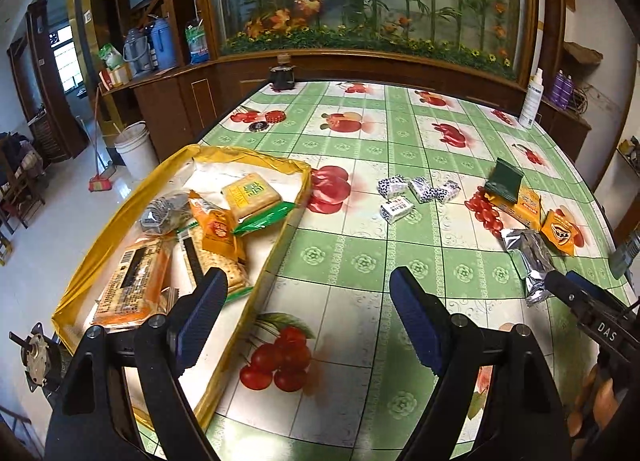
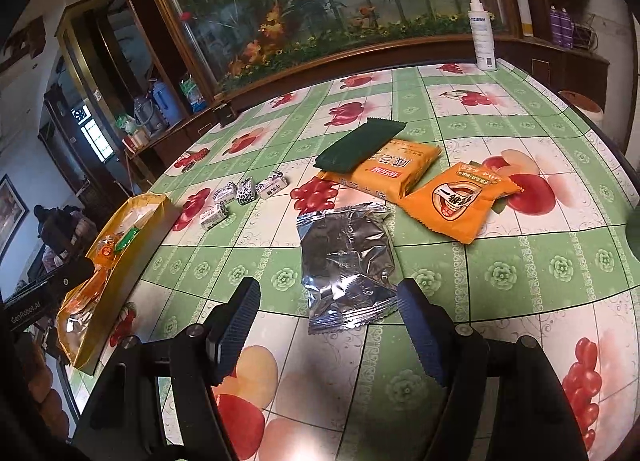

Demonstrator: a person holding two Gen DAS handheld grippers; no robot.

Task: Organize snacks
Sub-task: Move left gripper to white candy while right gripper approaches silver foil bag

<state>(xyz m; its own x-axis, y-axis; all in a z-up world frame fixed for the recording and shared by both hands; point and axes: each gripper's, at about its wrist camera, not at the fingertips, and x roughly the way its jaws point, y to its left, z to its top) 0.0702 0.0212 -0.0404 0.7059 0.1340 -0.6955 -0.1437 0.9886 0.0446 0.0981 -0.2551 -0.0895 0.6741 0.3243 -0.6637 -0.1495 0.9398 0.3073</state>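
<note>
Readable writing first: the arm of the right gripper shows "DAS" in white where it pokes into the left wrist view, and the left gripper body says "GenRobot.AI" at the edge of the right wrist view. The big orange pack and the smaller orange packet both carry printed characters, but they're upside down and too small to read. Same story with the four little black-and-white spotted candies: there's text on them, not legible.

Containers: a gold-sided tray sits at the left edge of the table with its fruit-print green checked cloth. Inside it are a yellow-green cracker pack, an orange sachet, a clear-wrapped cracker stack, a long orange-and-clear pack and a greyish crinkly packet, all piled loosely on each other.

Still loose on the table: a silver foil packet, lying flat right in front of the right gripper, plus a dark green packet resting partly on the big orange pack.

Both claws are released with nothing between the pads. The left one hangs over the tray's near corner, and the right one sits just short of the foil packet, not touching it.

A white spray bottle stands at the table's far edge.
</note>
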